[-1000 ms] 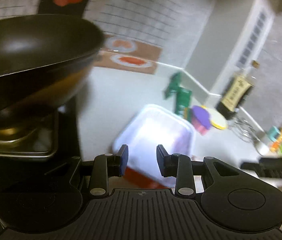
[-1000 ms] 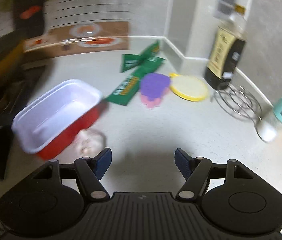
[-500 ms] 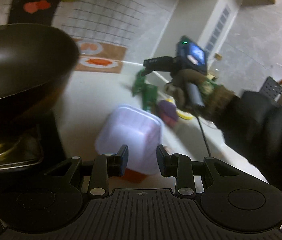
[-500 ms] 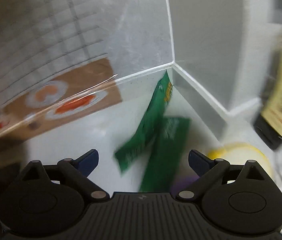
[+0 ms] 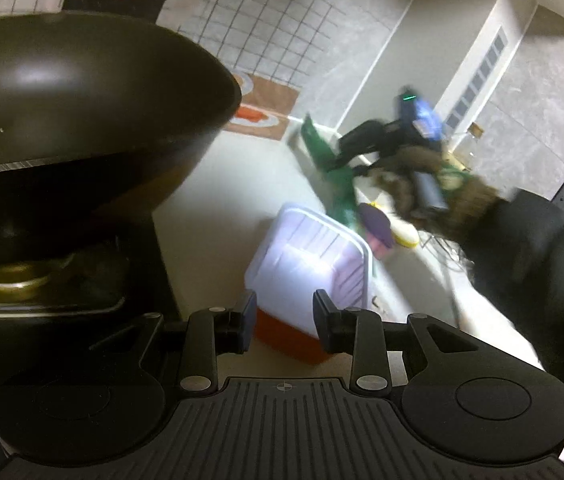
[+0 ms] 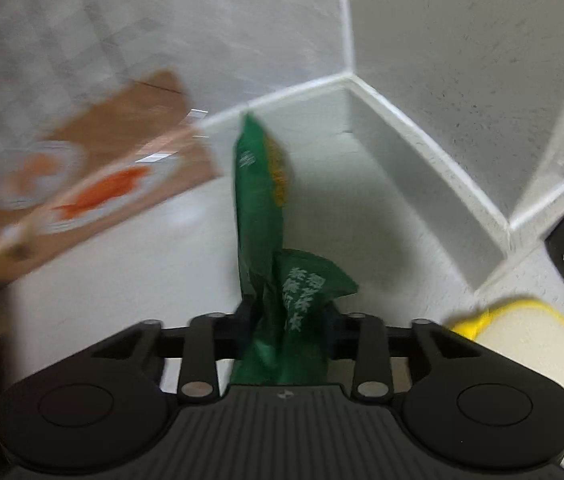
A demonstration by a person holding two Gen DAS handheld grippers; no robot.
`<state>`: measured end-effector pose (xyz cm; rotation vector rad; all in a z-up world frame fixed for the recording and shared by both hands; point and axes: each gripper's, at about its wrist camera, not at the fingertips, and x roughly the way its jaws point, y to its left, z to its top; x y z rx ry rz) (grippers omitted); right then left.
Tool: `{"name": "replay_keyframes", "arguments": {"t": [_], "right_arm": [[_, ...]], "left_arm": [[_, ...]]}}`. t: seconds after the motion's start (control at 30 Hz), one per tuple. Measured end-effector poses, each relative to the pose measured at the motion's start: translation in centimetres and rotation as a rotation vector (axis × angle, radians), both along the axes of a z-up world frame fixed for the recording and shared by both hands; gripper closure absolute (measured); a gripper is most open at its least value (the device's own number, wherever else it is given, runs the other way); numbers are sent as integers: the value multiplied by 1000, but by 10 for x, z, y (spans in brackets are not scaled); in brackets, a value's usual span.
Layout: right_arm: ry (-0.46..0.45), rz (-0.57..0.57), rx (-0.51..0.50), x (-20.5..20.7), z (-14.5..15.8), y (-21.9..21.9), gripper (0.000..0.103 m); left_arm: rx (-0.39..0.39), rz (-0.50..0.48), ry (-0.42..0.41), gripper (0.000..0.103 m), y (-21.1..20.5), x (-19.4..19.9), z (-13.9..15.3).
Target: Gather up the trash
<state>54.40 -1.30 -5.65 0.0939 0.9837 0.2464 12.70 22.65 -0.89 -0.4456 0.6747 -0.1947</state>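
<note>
Crumpled green wrappers in tool

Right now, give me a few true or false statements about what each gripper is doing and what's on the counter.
1. The right gripper is shut on the green wrappers. True.
2. The left gripper holds a wrapper. False: its jaws stand apart with nothing between them.
3. The white-lined red bin sits on the counter ahead of the left gripper. True.
4. The bin holds green wrappers. False: what shows of its inside looks bare.
5. A dark wok sits on the stove to the left of the bin. True.
</note>
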Motion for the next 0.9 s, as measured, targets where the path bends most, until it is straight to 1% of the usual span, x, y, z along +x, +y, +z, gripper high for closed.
{"name": "replay_keyframes", "arguments": {"t": [0.07,0.17,0.23,0.3,0.37,0.4,0.43,0.5,0.57,0.67,0.73,0.83,0.87,0.9], "right_arm": [[-25,52,39,-31,22,-10,77],[-71,105,55,-82,53,-32,77],[-63,113,82,-109,67,-54,77],[-22,111,125,-135,73,-76,77],[18,119,162,-160,66,-92,76],[18,125,171,-174,63,-97,72],[-1,132,176,-185,58,-102,70],[-25,127,155,-201,48,-109,46],[-55,121,157,-223,48,-120,41],[-116,120,139,-259,49,-135,40],[-160,143,69,-287,45,-137,39],[-200,183,-38,-318,32,-130,39],[-208,193,-50,-325,28,-127,39],[-217,201,-53,-329,26,-124,39]], "left_arm": [[-30,10,18,68,-2,4,-4],[-76,19,20,68,-7,7,-6],[-89,21,13,68,-12,7,-3],[-93,18,16,68,-20,8,-1],[-99,2,34,68,-31,10,-3],[-103,-9,45,68,-38,11,-4],[-105,-25,57,68,-46,12,-4],[-93,-68,70,68,-63,13,-4],[-73,-107,73,68,-79,12,-3],[-64,-125,83,68,-98,14,-3],[-57,-116,90,68,-109,17,-4],[-39,-83,97,68,-119,22,-1],[-17,-66,95,68,-122,24,2],[24,-44,86,68,-124,24,5]]}}
